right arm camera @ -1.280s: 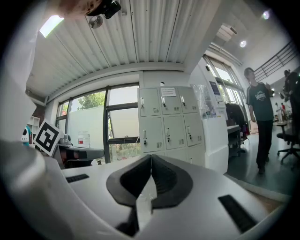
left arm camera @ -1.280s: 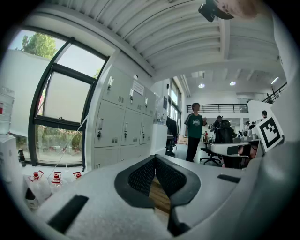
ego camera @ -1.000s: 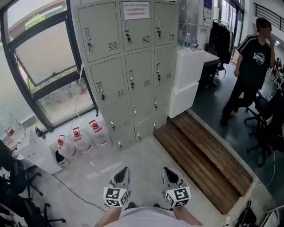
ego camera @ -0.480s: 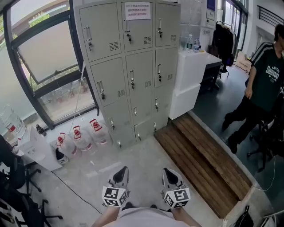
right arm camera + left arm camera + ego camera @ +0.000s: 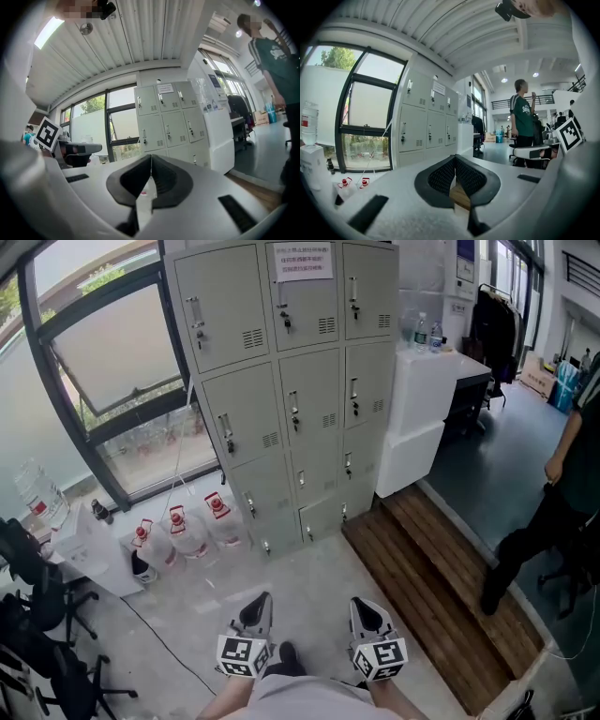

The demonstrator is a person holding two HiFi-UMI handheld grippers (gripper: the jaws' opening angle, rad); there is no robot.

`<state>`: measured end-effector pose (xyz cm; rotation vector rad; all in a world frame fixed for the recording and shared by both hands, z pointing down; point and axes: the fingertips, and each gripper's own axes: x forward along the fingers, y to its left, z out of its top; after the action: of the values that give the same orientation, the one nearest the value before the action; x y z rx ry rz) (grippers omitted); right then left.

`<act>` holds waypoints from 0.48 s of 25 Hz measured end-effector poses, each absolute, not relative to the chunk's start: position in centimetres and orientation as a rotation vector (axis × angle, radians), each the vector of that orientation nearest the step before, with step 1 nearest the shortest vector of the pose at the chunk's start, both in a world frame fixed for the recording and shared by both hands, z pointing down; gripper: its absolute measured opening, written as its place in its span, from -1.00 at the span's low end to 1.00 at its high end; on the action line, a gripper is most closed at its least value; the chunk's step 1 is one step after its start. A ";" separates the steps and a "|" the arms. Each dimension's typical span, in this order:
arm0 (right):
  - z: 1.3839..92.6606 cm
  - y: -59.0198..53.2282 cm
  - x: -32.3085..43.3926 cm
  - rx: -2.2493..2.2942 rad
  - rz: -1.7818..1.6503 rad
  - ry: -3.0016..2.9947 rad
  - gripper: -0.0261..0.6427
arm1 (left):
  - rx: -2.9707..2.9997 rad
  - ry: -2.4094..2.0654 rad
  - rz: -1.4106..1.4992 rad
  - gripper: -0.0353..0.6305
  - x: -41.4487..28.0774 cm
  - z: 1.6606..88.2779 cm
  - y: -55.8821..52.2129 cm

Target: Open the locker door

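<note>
A grey bank of lockers (image 5: pixel 291 381) stands against the far wall, three columns wide, every door closed with a small handle and lock. It also shows in the left gripper view (image 5: pixel 426 126) and the right gripper view (image 5: pixel 171 119), still some way off. My left gripper (image 5: pixel 255 615) and right gripper (image 5: pixel 367 617) hover side by side low in the head view, over the concrete floor, well short of the lockers. In both gripper views the jaws meet at the tips, left gripper (image 5: pixel 455 157) and right gripper (image 5: pixel 151 157), with nothing between them.
Three water jugs (image 5: pixel 183 531) sit on the floor left of the lockers, below a large window (image 5: pixel 103 352). A white cabinet (image 5: pixel 422 409) and a wooden step (image 5: pixel 441 587) lie to the right. A person (image 5: pixel 562 512) stands at the right edge. Office chairs (image 5: pixel 37 615) crowd the left.
The lockers have shifted right and slightly lower in the head view. The person at the right has walked toward the frame's edge. Both grippers keep their place and stay shut.
</note>
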<state>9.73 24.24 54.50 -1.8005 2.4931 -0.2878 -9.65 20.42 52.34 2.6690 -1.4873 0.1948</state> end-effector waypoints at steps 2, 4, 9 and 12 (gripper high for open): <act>54.6 22.4 9.2 -1.777 -0.272 2.520 -0.89 | 2.670 -1.481 0.190 -0.87 -9.4 52.7 18.6; 54.8 20.5 8.6 -1.772 -0.260 2.535 -0.89 | 2.671 -1.468 0.180 -0.87 -9.1 53.3 16.5; 55.6 13.0 7.8 -1.795 -0.242 2.546 -0.89 | 2.684 -1.436 0.137 -0.87 -9.2 54.3 8.4; 55.9 6.7 6.7 -1.808 -0.245 2.551 -0.88 | 2.684 -1.401 0.123 -0.87 -10.1 54.6 1.8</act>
<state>6.73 6.73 55.85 -1.8084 2.5515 -0.2448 -10.10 1.83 54.62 2.6843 -1.4011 0.1229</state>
